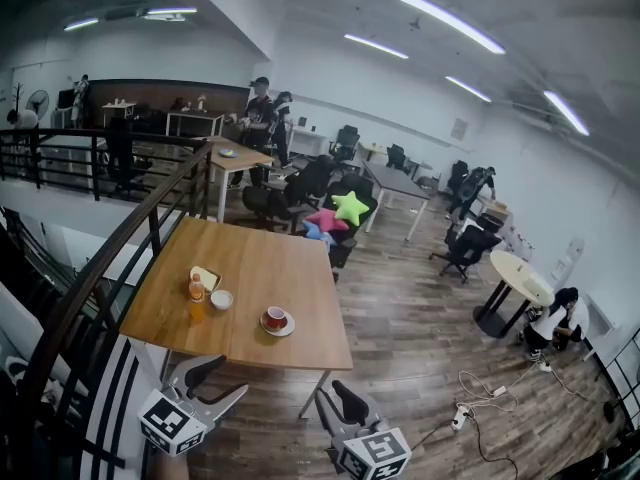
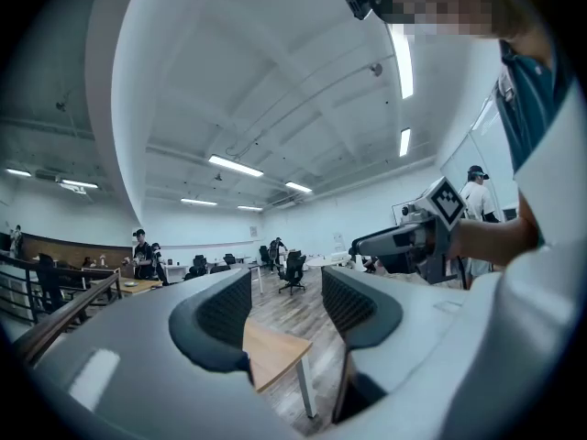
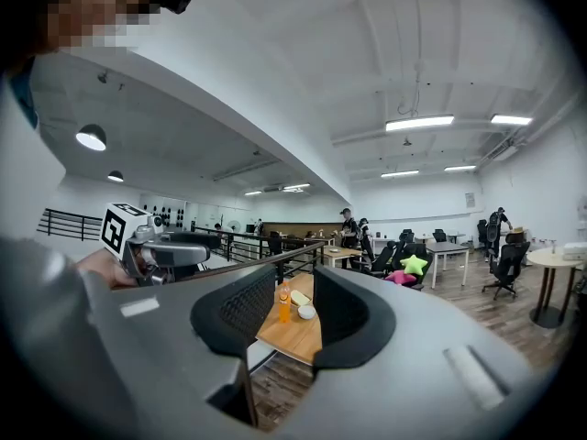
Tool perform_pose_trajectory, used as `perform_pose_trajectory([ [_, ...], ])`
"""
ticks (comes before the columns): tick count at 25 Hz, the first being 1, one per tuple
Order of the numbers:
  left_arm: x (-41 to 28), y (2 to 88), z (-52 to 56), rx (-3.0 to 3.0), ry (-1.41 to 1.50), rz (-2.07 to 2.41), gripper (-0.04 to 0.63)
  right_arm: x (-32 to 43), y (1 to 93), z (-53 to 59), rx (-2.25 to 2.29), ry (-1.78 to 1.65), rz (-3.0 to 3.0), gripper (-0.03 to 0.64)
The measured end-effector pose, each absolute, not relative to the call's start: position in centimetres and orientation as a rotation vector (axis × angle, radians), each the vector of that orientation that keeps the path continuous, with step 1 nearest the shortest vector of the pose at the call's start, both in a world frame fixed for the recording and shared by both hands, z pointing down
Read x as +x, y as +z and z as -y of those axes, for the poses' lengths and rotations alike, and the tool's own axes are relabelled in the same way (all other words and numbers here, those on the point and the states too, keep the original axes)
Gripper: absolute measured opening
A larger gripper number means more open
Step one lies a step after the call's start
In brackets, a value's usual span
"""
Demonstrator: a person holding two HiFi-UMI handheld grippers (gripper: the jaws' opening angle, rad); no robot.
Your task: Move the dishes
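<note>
A rectangular light wooden table (image 1: 285,268) is seen in the lower middle of the head view. A dark metal railing (image 1: 120,238) runs up the frame just to its left. Near the table's lower edge a red cup on a white saucer (image 1: 277,320) is set. To the left of it a small white bowl (image 1: 221,299) is placed, just beside an upright orange plastic bottle (image 1: 196,298). A pale yellow flat item (image 1: 206,277) lies just above these two; what it is cannot be made out.

The left gripper (image 1: 215,380) is held at the bottom left of the frame and the right gripper (image 1: 338,408) at the bottom centre. Both are kept short of the table's edge and apart from the dishes.

In the left gripper view its jaws are shown parted, with nothing between them; only a wooden table corner is seen through the gap. In the right gripper view the jaws are likewise apart and empty, and the bottle and bowl are framed in the gap, well beyond the pads.

A green star-shaped cushion (image 1: 351,206) is seen on the chairs above the table.
</note>
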State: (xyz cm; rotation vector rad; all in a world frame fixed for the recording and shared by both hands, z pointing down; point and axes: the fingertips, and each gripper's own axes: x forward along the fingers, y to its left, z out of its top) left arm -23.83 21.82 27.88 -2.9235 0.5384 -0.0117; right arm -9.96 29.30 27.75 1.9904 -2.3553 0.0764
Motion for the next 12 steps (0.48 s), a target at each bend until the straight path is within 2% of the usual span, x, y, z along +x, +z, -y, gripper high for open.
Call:
perform_pose_trajectory([
  [12, -24.8, 27.8, -19.8, -2.945, 0.041, -0.545, 0.232, -10.8, 27.3, -27.4, 1.985, 0.074, 2.325, 0.114],
])
